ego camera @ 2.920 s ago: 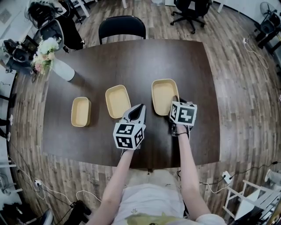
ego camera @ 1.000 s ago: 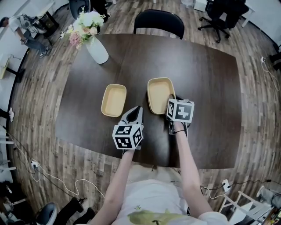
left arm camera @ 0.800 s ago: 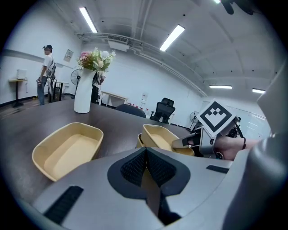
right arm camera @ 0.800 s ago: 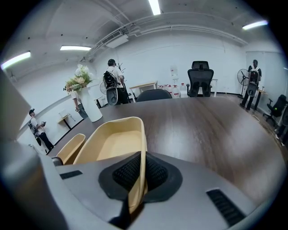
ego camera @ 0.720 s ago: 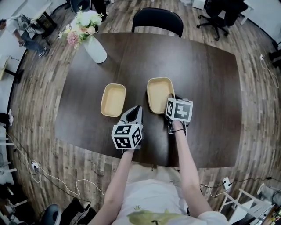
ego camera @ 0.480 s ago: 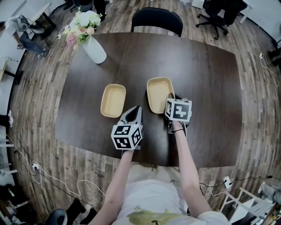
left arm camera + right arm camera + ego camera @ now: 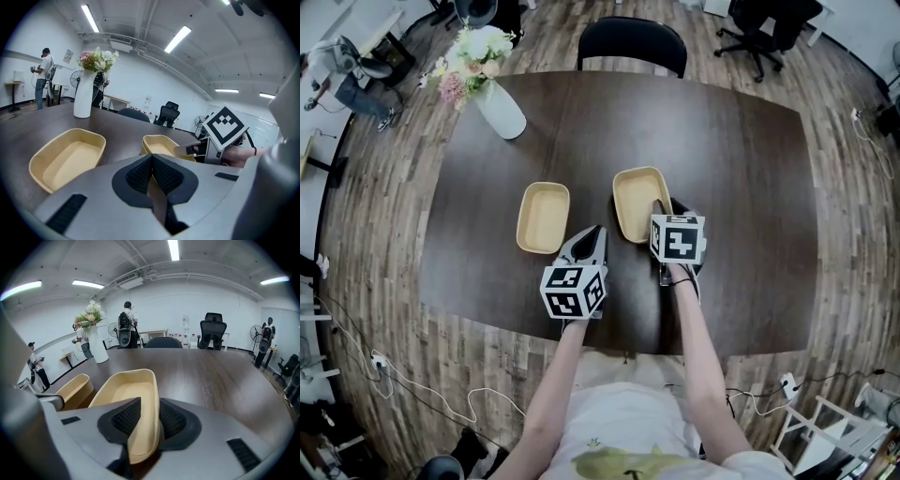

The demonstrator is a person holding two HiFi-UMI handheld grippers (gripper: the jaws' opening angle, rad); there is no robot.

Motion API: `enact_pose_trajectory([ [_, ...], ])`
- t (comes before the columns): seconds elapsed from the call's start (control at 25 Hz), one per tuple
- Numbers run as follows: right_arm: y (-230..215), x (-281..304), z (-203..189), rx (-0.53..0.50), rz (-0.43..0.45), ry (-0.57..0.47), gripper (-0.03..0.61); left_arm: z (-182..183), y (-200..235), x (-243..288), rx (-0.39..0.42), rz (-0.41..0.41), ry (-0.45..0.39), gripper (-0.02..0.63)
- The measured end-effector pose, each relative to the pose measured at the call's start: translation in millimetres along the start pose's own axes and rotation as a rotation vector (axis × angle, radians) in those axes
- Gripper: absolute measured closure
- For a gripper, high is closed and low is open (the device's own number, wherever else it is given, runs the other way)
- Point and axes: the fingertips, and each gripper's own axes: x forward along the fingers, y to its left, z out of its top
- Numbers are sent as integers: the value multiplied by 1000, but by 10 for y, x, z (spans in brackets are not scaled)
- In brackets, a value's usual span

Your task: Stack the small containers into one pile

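Observation:
Two tan oval containers are on the dark table (image 7: pixel 741 159). A single container (image 7: pixel 543 217) lies at the left. To its right is a nested pair (image 7: pixel 636 199), seen stacked in the left gripper view (image 7: pixel 157 145). My right gripper (image 7: pixel 660 209) straddles the near rim of that pair (image 7: pixel 136 394); its jaws are opening, with the rim still between the pads. My left gripper (image 7: pixel 597 232) rests on the table just in front of the two containers, shut and empty (image 7: pixel 151 163).
A white vase of flowers (image 7: pixel 497 103) stands at the table's far left corner. A black chair (image 7: pixel 632 42) is pushed in at the far edge. People stand by desks far off in the room (image 7: pixel 125 329).
Three separate containers in the oldest frame have become a single one and a nested pair. Over the last second my right gripper has edged slightly back and left; the containers stay put.

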Motion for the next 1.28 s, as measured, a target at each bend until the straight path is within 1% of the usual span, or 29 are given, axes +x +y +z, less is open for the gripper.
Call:
enact_pose_trajectory([
  [0.12, -2, 4, 21, 16, -2, -34, 423, 2, -16, 1, 11, -12, -1, 589],
  [0.36, 13, -90, 94, 17, 6, -82, 414, 36, -23, -45, 29, -8, -15, 589],
  [0.44, 53, -154, 118, -14, 20, -100, 422, 49, -19, -89, 31, 5, -24, 589],
  [0.48, 68, -191, 126, -34, 22, -109, 441, 56, -20, -113, 31, 12, -28, 589],
  [0.56, 79, -263, 139, -69, 20, -123, 506, 72, -34, -159, 32, 27, -36, 589],
  [0.6, 93, -293, 139, -82, 27, -127, 522, 77, -47, -184, 30, 34, -41, 589],
  [0.84, 286, -443, 146, -100, 133, -150, 549, 89, -92, -361, 7, 86, -80, 589],
  [1.08, 511, -573, 152, -62, 233, -163, 554, 124, -77, -563, -8, 149, -123, 589],
  [1.28, 782, -604, 114, -48, 305, -153, 555, 136, 54, -726, -32, 202, -159, 589],
])
